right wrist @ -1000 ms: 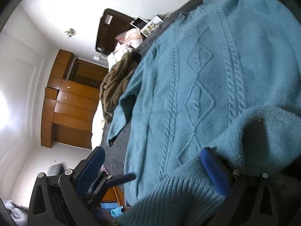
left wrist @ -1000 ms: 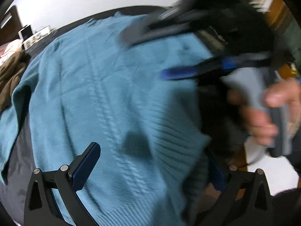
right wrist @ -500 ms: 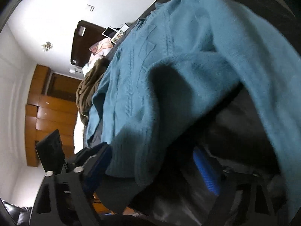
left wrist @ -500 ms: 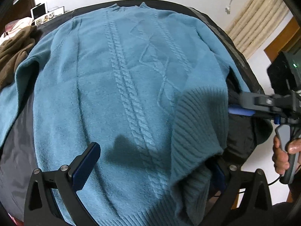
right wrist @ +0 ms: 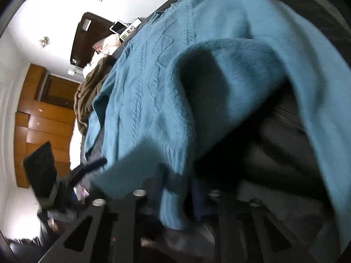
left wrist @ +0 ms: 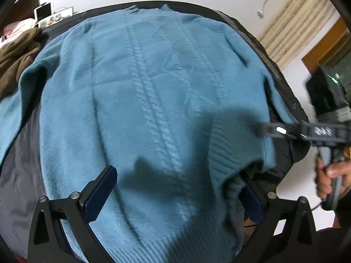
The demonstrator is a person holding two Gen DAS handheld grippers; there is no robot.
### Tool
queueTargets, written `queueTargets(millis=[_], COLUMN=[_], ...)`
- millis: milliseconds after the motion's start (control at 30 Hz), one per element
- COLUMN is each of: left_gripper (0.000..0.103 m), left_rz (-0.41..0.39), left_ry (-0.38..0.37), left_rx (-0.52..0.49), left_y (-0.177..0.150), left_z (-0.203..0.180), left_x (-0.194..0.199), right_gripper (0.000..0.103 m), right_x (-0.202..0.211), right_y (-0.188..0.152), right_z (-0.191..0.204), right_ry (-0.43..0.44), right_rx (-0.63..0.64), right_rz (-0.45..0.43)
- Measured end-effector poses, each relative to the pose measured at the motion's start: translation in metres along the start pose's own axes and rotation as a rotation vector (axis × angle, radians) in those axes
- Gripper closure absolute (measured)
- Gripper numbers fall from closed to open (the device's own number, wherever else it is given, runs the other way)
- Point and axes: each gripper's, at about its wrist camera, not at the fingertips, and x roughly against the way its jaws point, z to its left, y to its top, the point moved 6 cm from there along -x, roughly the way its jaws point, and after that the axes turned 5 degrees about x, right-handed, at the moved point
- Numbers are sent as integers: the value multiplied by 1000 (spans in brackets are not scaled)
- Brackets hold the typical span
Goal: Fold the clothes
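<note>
Across the left wrist view, a blue cable-knit sweater (left wrist: 140,100) lay spread front-up on a dark cover (left wrist: 19,175), filling most of the frame, with its neckline toward the top and its ribbed hem at the bottom. At the bottom of the frame the left gripper (left wrist: 175,195) stood with its 2 fingers wide apart, the left blue pad (left wrist: 98,195) over the knit and the right one half hidden behind a fold of the hem; the pads did not press the cloth. At the right edge a hand (left wrist: 329,175) held the handle of the right gripper (left wrist: 261,129), whose tips met the folded-over ribbed sleeve cuff (left wrist: 232,149) at the sweater's right side. A brown garment (left wrist: 15,54) lay bunched at the upper left, and a striped curtain (left wrist: 296,22) hung at the upper right.

Down in the right wrist view, the right gripper (right wrist: 175,195) sat at the bottom centre, its jaws having just closed and now pinched together on a hanging fold of the sweater (right wrist: 144,100). A raised hump of blue knit filled the middle of the frame, with dark cover (right wrist: 285,153) beneath it at the right. At the left the left gripper (right wrist: 87,168) showed as a blurred dark shape by the sweater's edge. Wooden wardrobe doors (right wrist: 43,120) stood at the far left, and the brown garment (right wrist: 87,92) lay beyond the sweater.
</note>
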Motion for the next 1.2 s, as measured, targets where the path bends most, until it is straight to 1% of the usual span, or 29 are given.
queueTargets(millis=[67, 167, 233, 300, 333, 367, 400, 433, 467, 567, 633, 733, 767, 800, 833, 867, 900, 933, 967, 1033, 1100, 1133, 1200], left_gripper=[0, 0, 0, 0, 0, 0, 0, 0, 0, 0, 0, 0, 0, 0, 0, 0, 0, 0, 0, 0, 0, 0, 0], left_rz=[-2, -3, -1, -1, -3, -5, -7, -11, -14, -21, -25, -40, -46, -51, -55, -56, -54, -51, -49, -50, -47, -45, -38], left_ry=[9, -6, -20, -6, 6, 15, 16, 11, 8, 2, -17, -41, -49, -53, -58, -60, -58, -53, -47, -34, -8, 4, 19], left_rx=[23, 66, 92, 93, 86, 80, 75, 71, 67, 64, 72, 85, 89, 95, 105, 118, 133, 152, 171, 192, 209, 214, 220], left_y=[-7, -9, -13, -18, -19, -20, -20, -21, -21, -15, -9, -8, -7, -7, -7, -6, -5, -4, -2, 0, 0, 0, -1], left_z=[5, 16, 20, 22, 22, 21, 20, 18, 17, 15, 8, 9, 10, 12, 15, 19, 23, 27, 32, 39, 48, 51, 56], left_x=[6, 9, 9, 12, 13, 14, 15, 17, 19, 21, 21, 30, 33, 36, 38, 39, 39, 37, 34, 30, 24, 20, 16], right_gripper=[91, 91, 91, 88, 84, 67, 32, 18, 13, 13, 13, 14, 17, 28, 37, 52, 61, 66, 69, 74, 85, 89, 90], right_x=[17, 44, 54, 56, 54, 52, 49, 45, 42, 30, 19, 0, -6, -12, -19, -26, -33, -39, -44, -43, -35, -29, -15], right_y=[-12, -30, -35, -36, -34, -32, -29, -25, -21, -6, 2, 8, 10, 10, 11, 11, 8, 5, 2, -3, -8, -12, -20], right_z=[-12, -32, -37, -38, -36, -35, -31, -28, -23, -10, -5, 2, 3, 4, 6, 8, 9, 11, 12, 14, 14, 13, 9], right_ry=[-50, -106, -49, 14, 25, 36, 46, 57, 74, 127, 161, 211, 220, 227, 236, 242, 231, 212, 196, 188, 175, 161, 112], right_rx=[0, -16, -49, -84, -93, -100, -98, -94, -87, -73, -85, -106, -113, -119, -125, -131, -131, -120, -109, -86, -60, -49, -27], right_rz=[-1, -11, -29, -54, -61, -67, -71, -76, -89, -123, -118, -88, -76, -63, -45, -26, -1, 25, 45, 50, 51, 55, 62])
